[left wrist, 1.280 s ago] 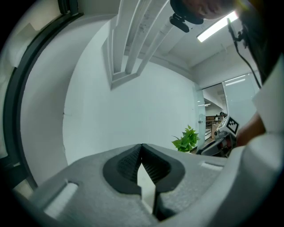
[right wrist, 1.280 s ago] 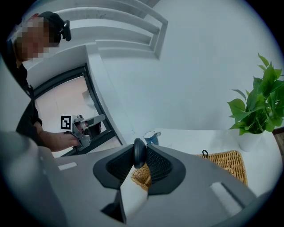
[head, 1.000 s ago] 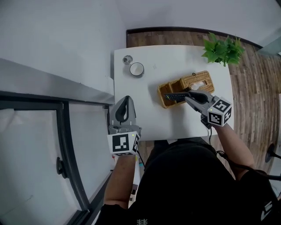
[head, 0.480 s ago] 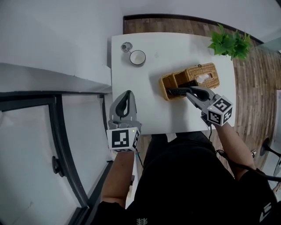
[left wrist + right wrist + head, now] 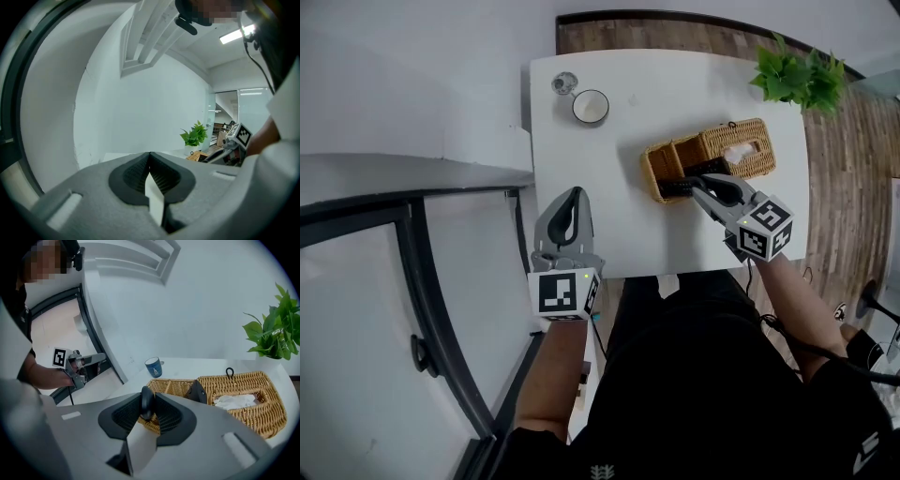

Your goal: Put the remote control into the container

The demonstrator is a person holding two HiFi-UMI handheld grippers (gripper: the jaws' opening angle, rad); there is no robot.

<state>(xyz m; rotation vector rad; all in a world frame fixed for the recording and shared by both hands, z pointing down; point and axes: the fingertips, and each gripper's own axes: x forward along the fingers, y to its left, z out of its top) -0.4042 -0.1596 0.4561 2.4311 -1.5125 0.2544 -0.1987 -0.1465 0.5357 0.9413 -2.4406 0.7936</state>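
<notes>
Wicker basket (image 5: 649, 176): black remote (image 5: 673, 188) poised at its open compartment | right gripper (image 5: 701, 186): jaws narrow, clamping remote | left gripper (image 5: 572, 197): jaws together, empty | risk: remote catches rim, tips out if released crooked.

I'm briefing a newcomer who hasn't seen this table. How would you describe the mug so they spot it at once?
Start at the white table and go to its far left corner, away from the wicker basket. The mug stands there, dark blue outside and white inside; the small grey round thing beside it is smaller and colourless.
</notes>
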